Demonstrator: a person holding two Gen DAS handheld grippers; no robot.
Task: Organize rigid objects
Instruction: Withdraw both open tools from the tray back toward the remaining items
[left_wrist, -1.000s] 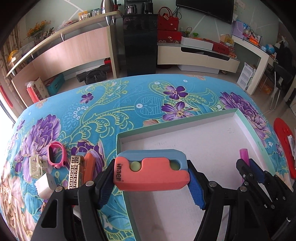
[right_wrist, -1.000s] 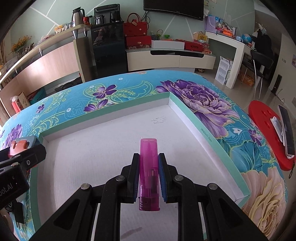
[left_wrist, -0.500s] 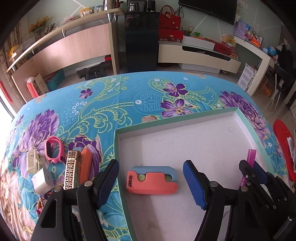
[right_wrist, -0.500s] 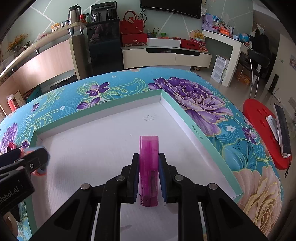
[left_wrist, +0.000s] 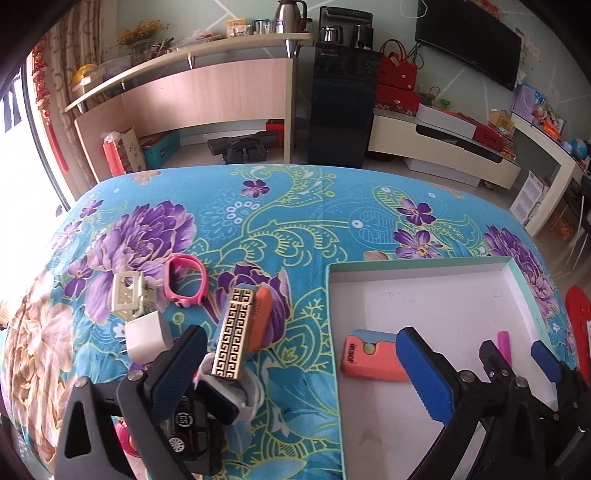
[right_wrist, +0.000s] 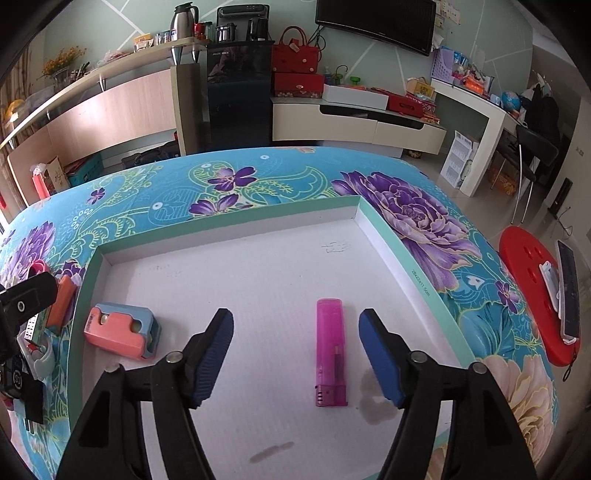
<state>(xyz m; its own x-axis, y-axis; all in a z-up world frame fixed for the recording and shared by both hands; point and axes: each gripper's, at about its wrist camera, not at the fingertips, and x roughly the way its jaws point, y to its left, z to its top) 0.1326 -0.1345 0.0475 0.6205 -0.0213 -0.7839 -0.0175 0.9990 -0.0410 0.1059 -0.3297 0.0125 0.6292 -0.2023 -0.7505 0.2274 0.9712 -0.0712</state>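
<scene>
Inside the white box (right_wrist: 258, 288), near its right wall, the pink lighter (right_wrist: 330, 350) lies flat on the floor of the box. The right tool (right_wrist: 295, 354) has just been opening; its jaws now stand apart on either side of the lighter with a clear gap on both sides, so the lighter is released and nothing is grasped. The coral-and-blue case (right_wrist: 120, 330) lies flat near the left wall of the same box, well apart from the lighter.

The left tool (left_wrist: 295, 365) has also just been opening and is spread wide and empty, straddling the left wall of the box: one pad sits over the counter beside the gold patterned bar (left_wrist: 232, 332), the other over the box near the case.

Recommended procedure for the step in hand, judged to be retreat and next pick:
1. Lift the right tool straight away from the lighter so neither pad drags it.
2. Select one item from the cluster on the floral cloth (left_wrist: 258, 229): gold bar, orange item (left_wrist: 263, 314), white cube (left_wrist: 147, 338), cream clip (left_wrist: 127, 295) or pink band (left_wrist: 184, 282).
3. The gold bar and orange item touch; grip the bar across its narrow sides to avoid pinching both.
4. Place it in the bare middle of the box.
</scene>
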